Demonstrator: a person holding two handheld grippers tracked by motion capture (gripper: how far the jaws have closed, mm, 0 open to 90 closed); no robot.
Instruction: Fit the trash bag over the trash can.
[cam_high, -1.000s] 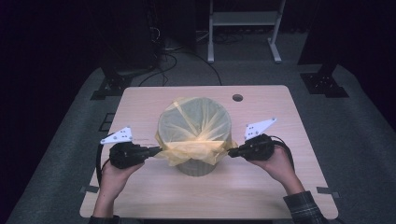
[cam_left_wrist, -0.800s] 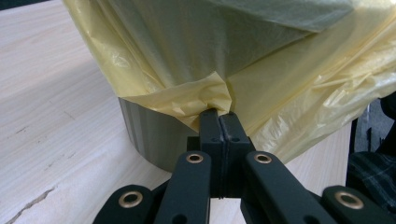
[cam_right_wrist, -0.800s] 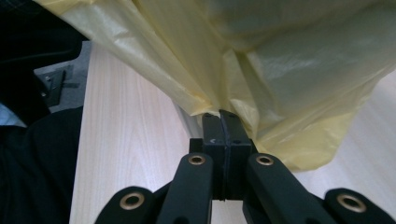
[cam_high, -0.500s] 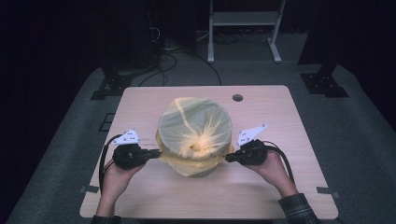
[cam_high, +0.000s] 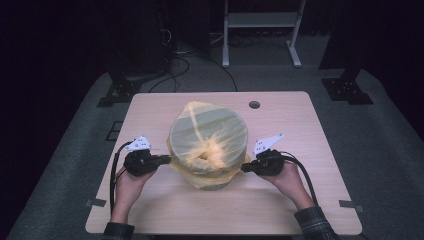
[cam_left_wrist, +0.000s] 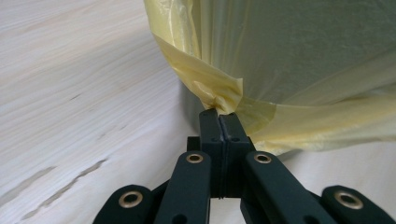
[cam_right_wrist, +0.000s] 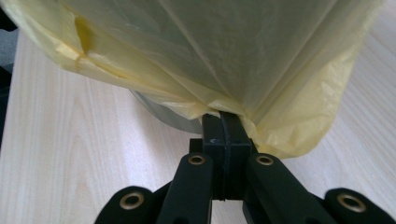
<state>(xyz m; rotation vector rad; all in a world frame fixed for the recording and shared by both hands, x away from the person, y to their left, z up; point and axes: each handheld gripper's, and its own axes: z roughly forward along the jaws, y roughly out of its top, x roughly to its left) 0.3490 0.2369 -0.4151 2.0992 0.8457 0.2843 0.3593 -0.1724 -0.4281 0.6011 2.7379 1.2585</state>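
A round grey bin (cam_high: 212, 184) stands on the wooden table (cam_high: 280, 210), lined with a thin yellow bag (cam_high: 207, 135) folded down over its rim. My left gripper (cam_high: 167, 160) is shut on the bag's edge at the bin's left side. In the left gripper view the gripper's tip (cam_left_wrist: 219, 114) pinches a bunched fold of the yellow bag (cam_left_wrist: 224, 91). My right gripper (cam_high: 245, 168) is shut on the bag's edge at the bin's right side. In the right gripper view that gripper's tip (cam_right_wrist: 222, 115) bites the bag's hem (cam_right_wrist: 201, 105) below the bin's wall (cam_right_wrist: 159, 114).
A small round cable hole (cam_high: 254, 105) sits near the table's far edge. Beyond the table stand a white metal frame (cam_high: 260, 30), dark stands and cables on the carpet. Bare tabletop lies in front of the bin, between my forearms.
Both grippers have come down along the bin's sides, drawing the bag's edge lower over the rim. The film across the bin's mouth now lies tighter.
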